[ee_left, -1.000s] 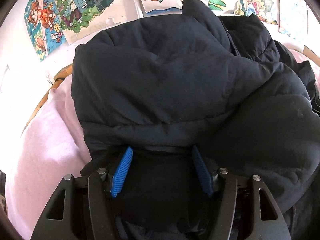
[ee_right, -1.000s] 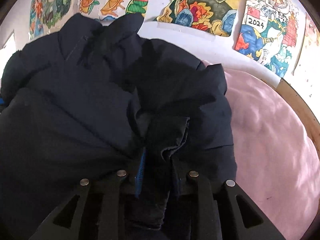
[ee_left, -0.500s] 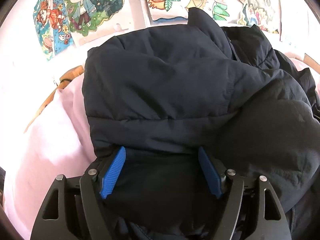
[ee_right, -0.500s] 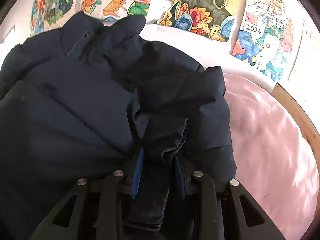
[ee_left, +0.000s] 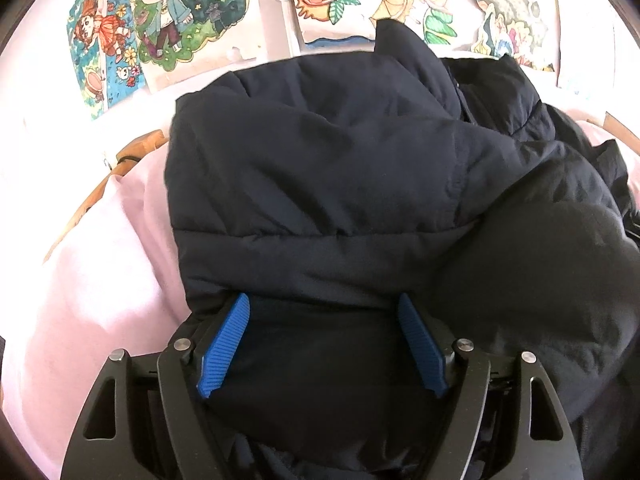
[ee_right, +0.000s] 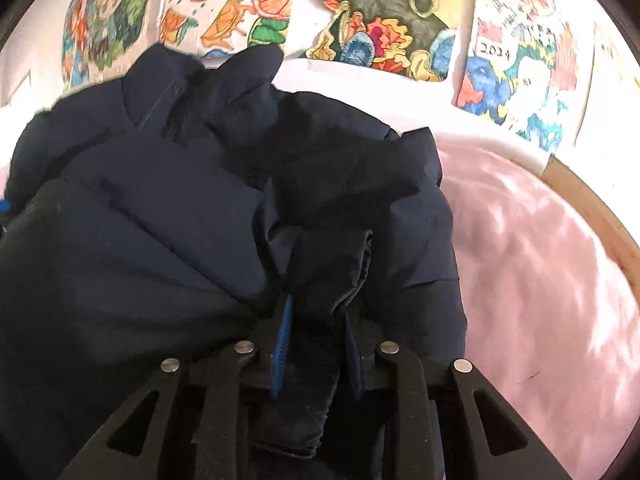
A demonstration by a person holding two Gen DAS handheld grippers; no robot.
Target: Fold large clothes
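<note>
The dark padded jacket is heaped on the pink bed sheet. Since a second ago, the left gripper has been spread wider, jaws now open around a fold. The right gripper stays clamped on a jacket edge.

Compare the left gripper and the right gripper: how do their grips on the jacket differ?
The left gripper has its jaws spread wide, with a broad bulge of the jacket between them; the right gripper has its jaws close together, pinching a narrow bunched fold of the jacket. The left gripper's blue pads show fully; the right gripper's pads show only edge-on. Both have jacket fabric between the jaws, above the pink sheet.
</note>
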